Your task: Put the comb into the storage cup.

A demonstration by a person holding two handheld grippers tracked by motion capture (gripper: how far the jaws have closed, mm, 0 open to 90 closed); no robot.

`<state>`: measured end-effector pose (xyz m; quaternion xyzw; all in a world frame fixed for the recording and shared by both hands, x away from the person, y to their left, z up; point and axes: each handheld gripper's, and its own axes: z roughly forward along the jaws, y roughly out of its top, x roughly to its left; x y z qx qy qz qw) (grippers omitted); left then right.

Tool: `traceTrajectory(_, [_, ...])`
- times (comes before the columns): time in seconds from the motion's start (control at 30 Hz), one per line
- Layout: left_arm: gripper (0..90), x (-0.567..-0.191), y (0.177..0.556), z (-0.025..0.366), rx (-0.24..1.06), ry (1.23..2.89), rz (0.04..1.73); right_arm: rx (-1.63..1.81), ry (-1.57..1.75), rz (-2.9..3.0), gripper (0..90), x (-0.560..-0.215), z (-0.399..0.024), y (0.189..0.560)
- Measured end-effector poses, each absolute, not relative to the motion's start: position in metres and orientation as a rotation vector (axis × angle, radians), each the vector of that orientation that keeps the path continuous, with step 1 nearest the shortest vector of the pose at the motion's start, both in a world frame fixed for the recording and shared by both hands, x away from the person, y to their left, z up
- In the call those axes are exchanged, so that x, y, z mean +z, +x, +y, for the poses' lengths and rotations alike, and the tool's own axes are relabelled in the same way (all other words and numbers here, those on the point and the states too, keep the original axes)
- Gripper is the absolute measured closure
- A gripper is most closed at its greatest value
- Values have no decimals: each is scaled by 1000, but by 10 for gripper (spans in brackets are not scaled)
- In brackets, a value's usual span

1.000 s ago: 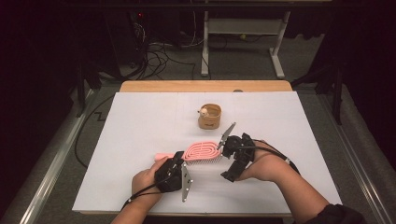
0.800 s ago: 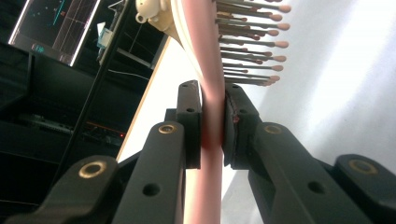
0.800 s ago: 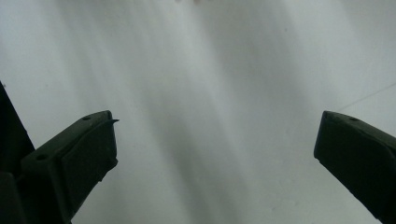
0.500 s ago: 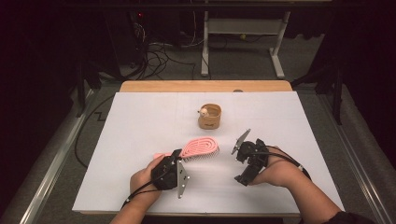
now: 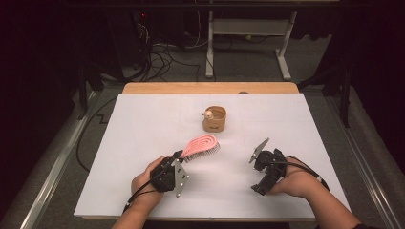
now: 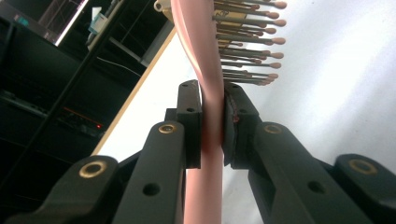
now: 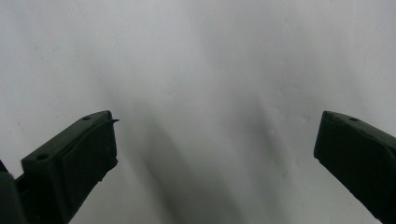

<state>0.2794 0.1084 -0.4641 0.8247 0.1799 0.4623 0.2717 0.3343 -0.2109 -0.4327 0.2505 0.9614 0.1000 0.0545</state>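
Left gripper [image 6: 212, 126] has its fingers clamped on the pink hairbrush [image 5: 200, 146] handle, brush sitting low over the white tabletop [image 5: 143, 124]. Right gripper [image 7: 215, 154] fingers are wide open, empty.

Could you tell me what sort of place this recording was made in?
Probably a lab or workshop set up for recording: a white-covered table in a dark room, loose cables on the grey floor behind it, and a metal frame stand beyond.

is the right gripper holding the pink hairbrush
No, the right gripper has its jaws wide apart over bare white table, while the pink hairbrush is clamped in the left gripper.
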Motion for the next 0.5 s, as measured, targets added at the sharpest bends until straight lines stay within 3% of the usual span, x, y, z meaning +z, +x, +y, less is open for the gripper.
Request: traceTrajectory(0.5, [800, -457, 287, 127, 1059, 2126, 628, 543, 878, 2804, 5, -442, -238, 330])
